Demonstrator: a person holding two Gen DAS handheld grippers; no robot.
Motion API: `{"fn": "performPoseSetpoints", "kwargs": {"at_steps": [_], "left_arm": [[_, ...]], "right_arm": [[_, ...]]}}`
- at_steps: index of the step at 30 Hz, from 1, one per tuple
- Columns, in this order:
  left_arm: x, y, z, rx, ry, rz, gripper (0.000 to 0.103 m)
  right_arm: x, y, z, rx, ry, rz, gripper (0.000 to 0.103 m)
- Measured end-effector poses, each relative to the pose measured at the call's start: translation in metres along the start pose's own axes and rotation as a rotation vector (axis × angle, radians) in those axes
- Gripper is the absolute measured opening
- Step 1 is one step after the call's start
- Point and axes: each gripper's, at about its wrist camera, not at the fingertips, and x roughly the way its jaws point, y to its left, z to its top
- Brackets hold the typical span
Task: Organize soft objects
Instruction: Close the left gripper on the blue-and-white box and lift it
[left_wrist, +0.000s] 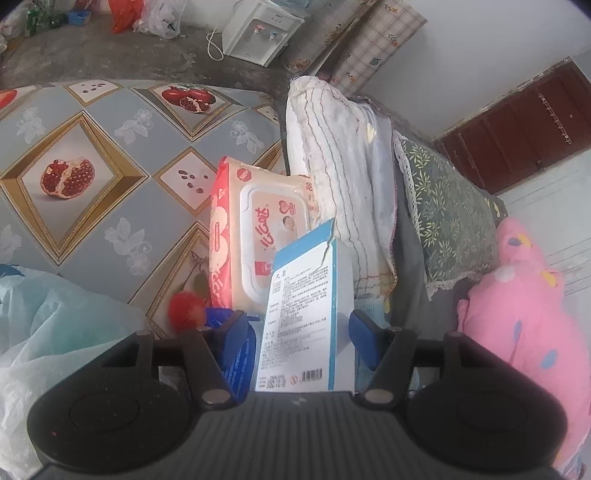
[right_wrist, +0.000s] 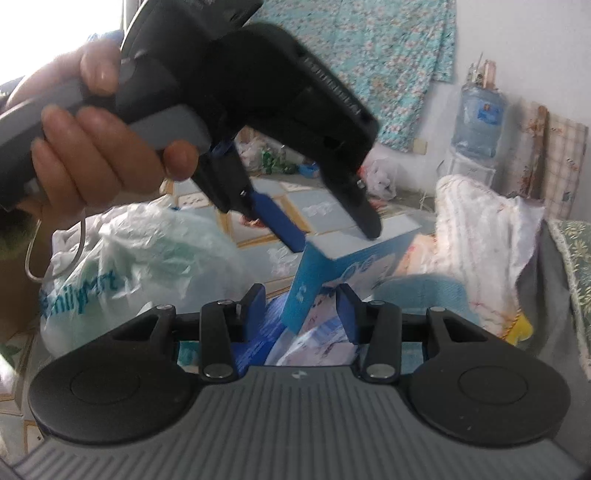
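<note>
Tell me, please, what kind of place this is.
Probably a room in a lived-in home: a white water dispenser stands on the grey concrete floor, and a pomegranate-patterned vinyl cloth lies beside a folded white striped blanket.

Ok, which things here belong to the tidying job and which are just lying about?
In the job:
- blue-and-white cardboard box, held in the left gripper jaws
- red-and-white soft wipes pack
- white striped folded cloth
- pink patterned cushion
- pale green plastic bag

Lying about:
- white water dispenser
- orange plastic bag on the floor
- green bottles
</note>
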Motion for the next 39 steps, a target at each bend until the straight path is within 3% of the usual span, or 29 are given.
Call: {"fn": "performPoseSetpoints", "kwargs": {"at_steps": [8, 20, 27, 29, 36, 39], "left_arm": [[-0.006, 0.002, -0.002, 0.003, 0.023, -0.017, 0.063], [0.003, 0.001, 0.001, -0.001, 0.058, -0.025, 0.064], [-0.003, -0.003, 0.001, 0.012, 0.038, -0.034, 0.071], [-0.003, -0.004, 0.0, 0.021, 0.035, -0.023, 0.068], [-0.001, -0.008, 0.0, 0.058, 0.023, 0.021, 0.033], [-0.004, -0.014, -0.003, 0.1, -0.006, 0.046, 0.028]], "right_arm": [[0.006, 0.022, -0.001, -0.123, -0.001, -0.052, 0.042], [0.016, 0.007, 0.0, -0.078, 0.024, -0.051, 0.042], [0.018, 0.009, 0.005, -0.106, 0.014, -0.066, 0.043], [0.018, 0.009, 0.005, -0.101, 0.012, -0.064, 0.043], [0.018, 0.012, 0.002, -0.1, 0.014, -0.058, 0.043], [0.015, 0.011, 0.002, -0.089, 0.01, -0.059, 0.043]]}}
